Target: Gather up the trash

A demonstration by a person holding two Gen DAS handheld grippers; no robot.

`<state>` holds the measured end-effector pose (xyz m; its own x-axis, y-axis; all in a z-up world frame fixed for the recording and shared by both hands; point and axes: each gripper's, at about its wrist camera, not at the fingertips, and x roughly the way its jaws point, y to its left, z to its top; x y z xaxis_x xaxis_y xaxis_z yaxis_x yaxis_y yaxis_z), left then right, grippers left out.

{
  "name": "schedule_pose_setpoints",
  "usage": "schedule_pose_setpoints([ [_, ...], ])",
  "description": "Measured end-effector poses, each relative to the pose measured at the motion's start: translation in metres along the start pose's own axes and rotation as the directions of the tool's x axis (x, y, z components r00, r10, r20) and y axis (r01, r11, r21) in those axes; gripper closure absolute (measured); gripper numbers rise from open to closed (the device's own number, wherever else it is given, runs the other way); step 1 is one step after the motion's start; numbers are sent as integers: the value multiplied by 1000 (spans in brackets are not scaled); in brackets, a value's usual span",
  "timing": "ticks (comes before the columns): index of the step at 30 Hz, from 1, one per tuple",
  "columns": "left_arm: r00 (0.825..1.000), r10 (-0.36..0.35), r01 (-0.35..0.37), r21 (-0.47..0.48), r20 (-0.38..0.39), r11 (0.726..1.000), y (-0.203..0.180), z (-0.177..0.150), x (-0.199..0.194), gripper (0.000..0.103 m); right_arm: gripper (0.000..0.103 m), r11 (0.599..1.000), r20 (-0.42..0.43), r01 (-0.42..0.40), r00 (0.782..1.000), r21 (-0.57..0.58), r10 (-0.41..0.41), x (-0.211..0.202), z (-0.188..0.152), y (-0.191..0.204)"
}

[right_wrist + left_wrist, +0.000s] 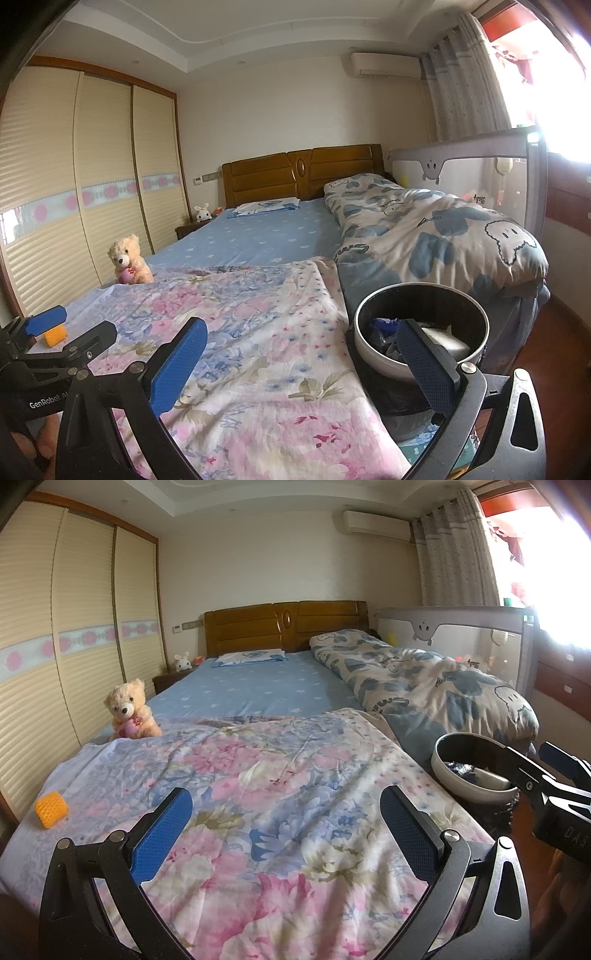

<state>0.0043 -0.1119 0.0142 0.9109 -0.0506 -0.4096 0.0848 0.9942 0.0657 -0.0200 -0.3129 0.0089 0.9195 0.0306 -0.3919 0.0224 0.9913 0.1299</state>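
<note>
A yellow foam net sleeve [51,808] lies on the floral quilt [280,760] near the bed's left front edge; the right wrist view shows this yellow sleeve [55,336] partly behind the left gripper's fingers. My left gripper [286,834] hovers open over the quilt, holding nothing, with the sleeve off to its left. A round white bin [369,360] with a black liner stands at the bed's right front corner, with dark wrappers and white paper inside. My right gripper [301,369] is open and empty, its right finger in front of the bin.
A teddy bear [129,710] sits on the bed's left side. A rolled cartoon-print duvet [443,236] lies along the right, beside a grey bed rail [480,166]. Sliding wardrobes [55,646] line the left wall. Wooden floor [546,347] shows right of the bin.
</note>
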Motion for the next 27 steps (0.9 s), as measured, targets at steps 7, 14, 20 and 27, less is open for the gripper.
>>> schedule_pose_setpoints([
  [7, 1000, 1, -1, 0, -1, 1000, -1, 0, 0, 0, 0, 1000, 0, -1, 1000, 5, 1, -1, 0, 0],
  [14, 1000, 0, 0, 0, -1, 1000, -1, 0, 0, 0, 0, 1000, 1, -6, 1000, 8, 6, -3, 0, 2],
  [20, 1000, 1, -1, 0, -1, 1000, -1, 0, 0, 0, 0, 1000, 2, -5, 1000, 8, 5, -2, 1, 1],
  [27, 1000, -4, 4, 2, -3, 1000, -3, 0, 1, 0, 0, 1000, 1, -6, 1000, 10, 6, -3, 1, 2],
])
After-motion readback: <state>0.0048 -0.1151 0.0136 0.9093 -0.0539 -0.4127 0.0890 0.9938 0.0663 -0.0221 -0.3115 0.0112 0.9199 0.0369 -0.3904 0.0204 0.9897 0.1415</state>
